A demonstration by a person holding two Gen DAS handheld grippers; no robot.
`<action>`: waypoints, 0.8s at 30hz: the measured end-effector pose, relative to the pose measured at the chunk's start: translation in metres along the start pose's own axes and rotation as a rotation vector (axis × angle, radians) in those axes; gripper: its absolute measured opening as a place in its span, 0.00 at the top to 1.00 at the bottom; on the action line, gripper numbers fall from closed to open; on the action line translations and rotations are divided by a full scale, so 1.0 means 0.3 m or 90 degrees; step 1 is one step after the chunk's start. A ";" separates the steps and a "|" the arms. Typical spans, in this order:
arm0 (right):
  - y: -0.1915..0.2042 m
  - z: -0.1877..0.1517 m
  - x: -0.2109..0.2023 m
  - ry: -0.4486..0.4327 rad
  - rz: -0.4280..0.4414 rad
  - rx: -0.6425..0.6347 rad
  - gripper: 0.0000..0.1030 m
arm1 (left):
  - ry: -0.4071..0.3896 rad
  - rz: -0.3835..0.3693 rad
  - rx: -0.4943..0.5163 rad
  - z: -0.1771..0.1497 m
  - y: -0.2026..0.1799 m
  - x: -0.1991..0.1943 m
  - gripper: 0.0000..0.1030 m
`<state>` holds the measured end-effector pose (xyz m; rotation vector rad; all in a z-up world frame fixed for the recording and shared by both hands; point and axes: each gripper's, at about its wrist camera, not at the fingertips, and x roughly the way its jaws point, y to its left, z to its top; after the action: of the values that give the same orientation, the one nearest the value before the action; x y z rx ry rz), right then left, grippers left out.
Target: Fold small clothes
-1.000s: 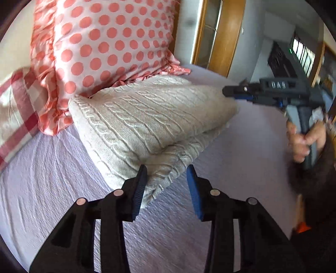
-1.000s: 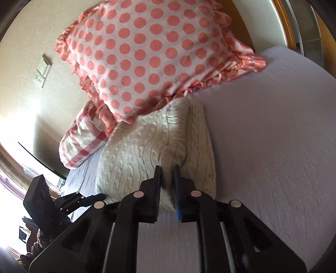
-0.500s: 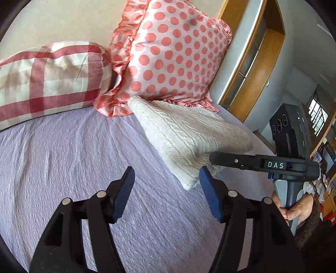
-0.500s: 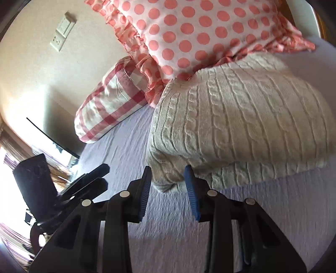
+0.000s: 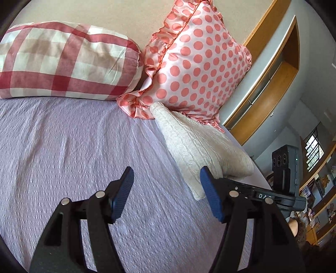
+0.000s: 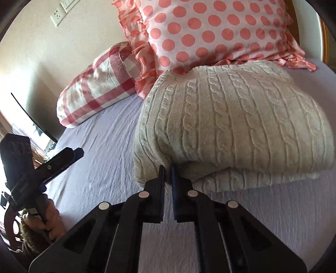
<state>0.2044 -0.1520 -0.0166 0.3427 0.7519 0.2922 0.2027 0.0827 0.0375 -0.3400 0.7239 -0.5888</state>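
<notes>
A cream cable-knit sweater lies folded on the lilac bedspread, its far edge against the polka-dot pillow. It also shows in the left wrist view. My right gripper is shut on the sweater's near edge, left of its middle. My left gripper is open and empty above bare bedspread, left of the sweater. The left gripper shows in the right wrist view, and the right gripper's body shows in the left wrist view.
A pink polka-dot pillow and a red checked pillow lean at the head of the bed. A wall with a socket is behind. Wooden cabinet doors stand beyond the bed's right edge.
My right gripper opened, moved in and shut again on the sweater's near edge. My left gripper opened wider and drew back left, away from the sweater.
</notes>
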 end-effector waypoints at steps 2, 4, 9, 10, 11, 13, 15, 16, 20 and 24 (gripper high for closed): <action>0.002 -0.015 -0.021 0.002 0.044 0.025 0.98 | -0.005 0.002 -0.004 0.000 0.005 -0.005 0.37; 0.015 -0.028 -0.039 -0.007 0.038 0.024 0.98 | -0.007 0.005 -0.007 0.002 0.010 -0.006 0.37; -0.035 -0.035 -0.017 0.005 0.029 0.074 0.97 | 0.003 0.016 -0.012 -0.001 0.019 0.009 0.37; -0.047 -0.039 -0.020 0.008 0.027 0.094 0.97 | 0.003 0.017 -0.011 -0.002 0.017 0.011 0.37; -0.062 -0.043 -0.023 0.011 0.030 0.119 0.94 | 0.003 0.019 -0.009 -0.003 0.015 0.011 0.37; -0.092 -0.049 -0.029 0.003 0.047 0.161 0.85 | 0.006 0.019 -0.007 -0.002 0.013 0.018 0.37; -0.116 -0.049 -0.032 -0.005 0.072 0.198 0.76 | 0.010 0.019 -0.005 -0.003 0.010 0.023 0.37; -0.129 -0.048 -0.029 -0.008 0.089 0.217 0.72 | 0.010 0.019 -0.004 -0.004 0.010 0.023 0.37; -0.159 -0.037 0.008 -0.003 0.097 0.267 0.62 | 0.009 0.016 -0.007 -0.004 0.012 0.022 0.37; -0.162 -0.027 0.044 -0.016 0.118 0.302 0.62 | 0.007 0.012 -0.013 -0.002 0.018 0.018 0.37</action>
<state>0.2145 -0.1896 -0.0497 0.8662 0.7622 0.2804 0.2077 0.0837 0.0317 -0.3485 0.7435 -0.5660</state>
